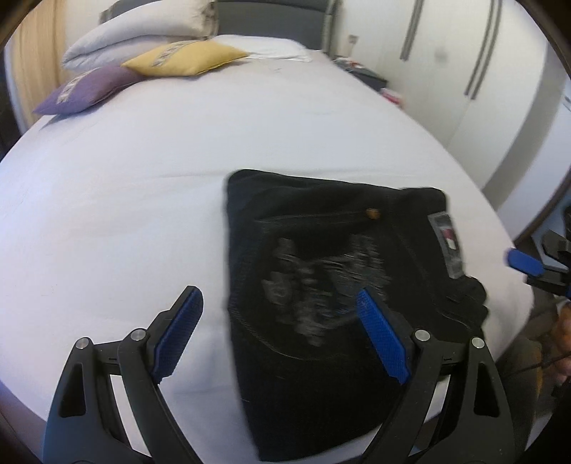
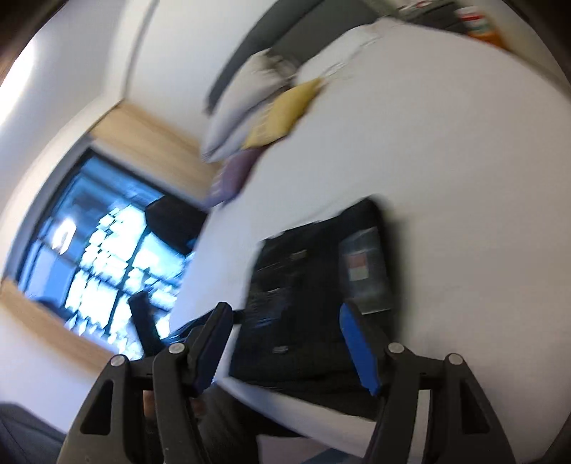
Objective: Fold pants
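The black pants [image 1: 321, 285] lie folded into a compact rectangle on the white bed [image 1: 142, 178], with a pocket print and a small label at the right edge. My left gripper [image 1: 278, 303] is open and empty above the pants' left part. My right gripper [image 2: 285, 321] is open and empty, held above the near edge of the pants [image 2: 314, 285]; the view is tilted and blurred. The right gripper's blue pad also shows at the right edge of the left wrist view [image 1: 524, 264].
A yellow cushion [image 1: 185, 59], a purple cushion [image 1: 85, 89] and white pillows [image 1: 142, 32] lie at the bed's head. A white wardrobe [image 1: 464, 71] stands to the right. A dark window [image 2: 100, 257] is beyond the bed's edge.
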Tool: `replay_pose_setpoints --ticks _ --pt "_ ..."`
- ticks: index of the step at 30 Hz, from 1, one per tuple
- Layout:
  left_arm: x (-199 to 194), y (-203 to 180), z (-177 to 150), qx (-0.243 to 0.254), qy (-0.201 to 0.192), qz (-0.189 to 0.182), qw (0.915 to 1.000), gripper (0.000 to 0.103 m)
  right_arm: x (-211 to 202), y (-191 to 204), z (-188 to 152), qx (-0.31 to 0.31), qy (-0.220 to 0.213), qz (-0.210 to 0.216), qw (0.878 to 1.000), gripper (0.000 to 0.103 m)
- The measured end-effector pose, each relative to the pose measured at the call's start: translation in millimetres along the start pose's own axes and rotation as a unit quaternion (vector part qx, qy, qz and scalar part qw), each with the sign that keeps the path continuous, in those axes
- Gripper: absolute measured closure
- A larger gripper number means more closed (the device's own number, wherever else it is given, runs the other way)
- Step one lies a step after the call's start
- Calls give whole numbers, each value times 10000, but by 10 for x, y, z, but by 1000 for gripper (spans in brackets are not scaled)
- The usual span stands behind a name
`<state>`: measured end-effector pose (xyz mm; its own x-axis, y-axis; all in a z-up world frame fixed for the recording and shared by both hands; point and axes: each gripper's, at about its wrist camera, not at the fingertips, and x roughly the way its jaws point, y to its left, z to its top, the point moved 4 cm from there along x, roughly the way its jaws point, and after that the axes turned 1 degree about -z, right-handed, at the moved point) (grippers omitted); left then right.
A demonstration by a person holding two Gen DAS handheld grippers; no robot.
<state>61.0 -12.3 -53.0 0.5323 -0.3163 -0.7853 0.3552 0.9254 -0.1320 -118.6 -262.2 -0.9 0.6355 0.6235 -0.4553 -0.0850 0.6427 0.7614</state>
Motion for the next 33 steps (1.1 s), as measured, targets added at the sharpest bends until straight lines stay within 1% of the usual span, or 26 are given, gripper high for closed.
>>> replay_pose_setpoints --ticks 2,3,4,5,7,10,11,12,13,14,15,16,17,18,20,21,23,25,26,28,29,31,32,33 --pt "81 -139 -128 175 217 -71 9996 14 214 -14 -105 -29 221 -91 9997 37" --pt "139 -206 -181 249 358 -43 9990 14 332 -109 -184 105 366 -195 9991 37" --pt "213 -239 -302 350 407 103 9985 14 417 -235 -276 292 509 -304 9978 37" --pt "220 -254 -367 418 292 152 9986 14 440 -388 -403 450 560 -347 9968 38" --pt "208 -258 -395 450 144 176 9987 14 340 -503 -536 377 231 -224 9988 39" --pt "121 -233 -428 350 168 79 9992 14 241 -503 -595 312 292 -203 9989 40" --pt "43 -200 -403 279 137 23 9995 14 221 -485 -551 310 331 -250 9987 39" --pt "-10 -161 -381 223 92 29 9997 14 215 -473 -485 328 315 -295 9985 36" --pt "-114 -67 -332 90 -36 88 9999 14 143 -483 -420 331 237 -381 9984 34" --pt "-187 7 -299 -25 -137 138 9998 14 48 -496 -303 334 54 -462 9984 31" --pt "-228 127 -244 -154 -182 177 9996 14 -5 -519 -240 360 -60 -448 9983 29" --pt "-225 223 -204 -253 -159 179 9994 13 -32 -552 -152 430 -158 -423 9981 28" --pt "-185 348 -151 -411 -44 139 9990 13 -29 -630 -48 563 -200 -463 9971 27" --pt "-131 470 -90 -522 73 82 9986 13 1 -675 -4 649 -158 -522 9964 27" --pt "-4 626 -10 -719 360 -135 9967 13 157 -802 80 858 63 -648 9942 27" --pt "66 659 16 -777 491 -363 9951 13 251 -845 92 935 157 -654 9933 27" --pt "164 668 54 -765 680 -552 9932 13 439 -926 100 1072 401 -617 9915 27" --pt "268 609 63 -723 863 -790 9905 13 580 -953 113 1100 541 -612 9906 27" --pt "325 576 63 -732 943 -857 9891 13 675 -949 144 1105 581 -539 9907 27" --pt "342 555 75 -692 962 -777 9899 13 777 -951 195 1153 660 -494 9899 27" --pt "376 531 111 -651 953 -796 9901 13 842 -936 233 1159 697 -439 9898 27" --pt "415 485 140 -602 1002 -931 9888 13 953 -904 285 1127 800 -375 9897 29" --pt "442 446 157 -553 1057 -982 9880 14 1028 -891 311 1089 858 -409 9895 32" --pt "478 415 197 -505 1087 -1014 9876 17 1052 -877 321 1058 879 -443 9895 37"
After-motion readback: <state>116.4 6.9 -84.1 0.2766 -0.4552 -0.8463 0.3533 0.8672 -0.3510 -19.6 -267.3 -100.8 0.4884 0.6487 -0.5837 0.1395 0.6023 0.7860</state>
